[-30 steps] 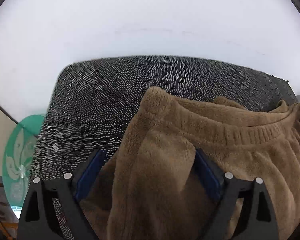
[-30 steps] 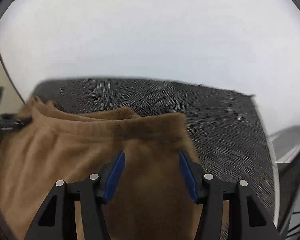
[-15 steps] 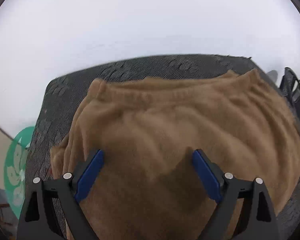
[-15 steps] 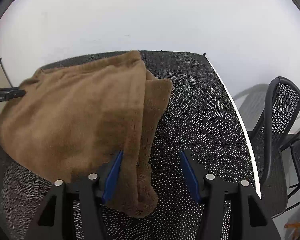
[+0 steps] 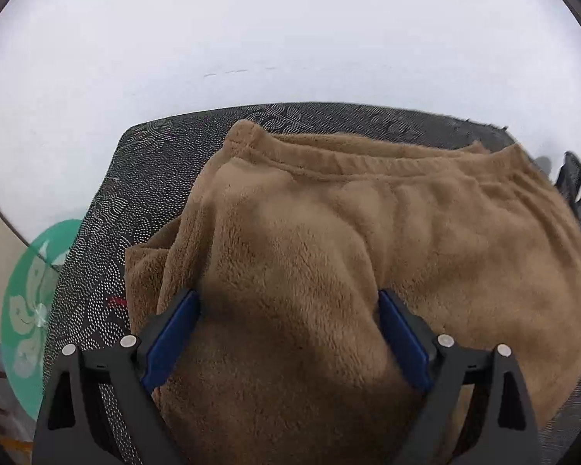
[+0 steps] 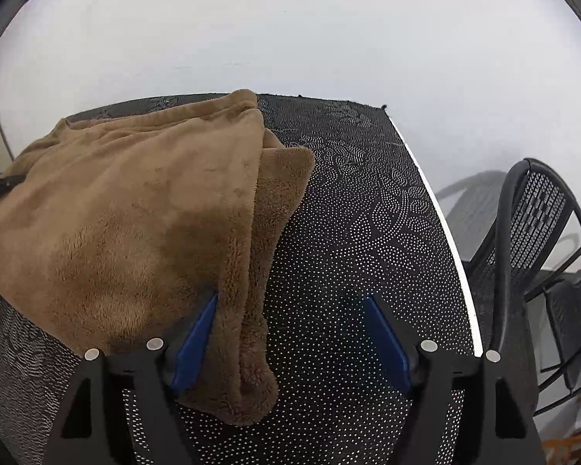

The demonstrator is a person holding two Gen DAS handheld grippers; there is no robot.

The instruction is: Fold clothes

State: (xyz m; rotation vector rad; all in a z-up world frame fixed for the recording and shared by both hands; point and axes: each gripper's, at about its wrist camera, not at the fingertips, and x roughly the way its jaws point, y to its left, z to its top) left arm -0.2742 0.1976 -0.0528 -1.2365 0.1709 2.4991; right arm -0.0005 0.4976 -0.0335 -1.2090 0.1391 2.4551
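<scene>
Black dot-patterned table (image 6: 368, 213) under both tools. Tan fleece garment (image 5: 368, 240), doubled over, lies ahead of left gripper (image 5: 288, 333), whose blue pads pinch bunched fleece. Right gripper (image 6: 290, 333) jaws opening; loose garment edge rests against inner pad only. Advice: release both grips low, then smooth fold flat.

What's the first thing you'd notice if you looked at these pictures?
A big fuzzy brown garment spread over a black dotted table, filling most of both views. The left gripper has a thick bunch of it between its blue pads, while the right gripper is opening over the table, the garment's edge only brushing one pad. A black mesh chair stands past the table's right edge.
</scene>
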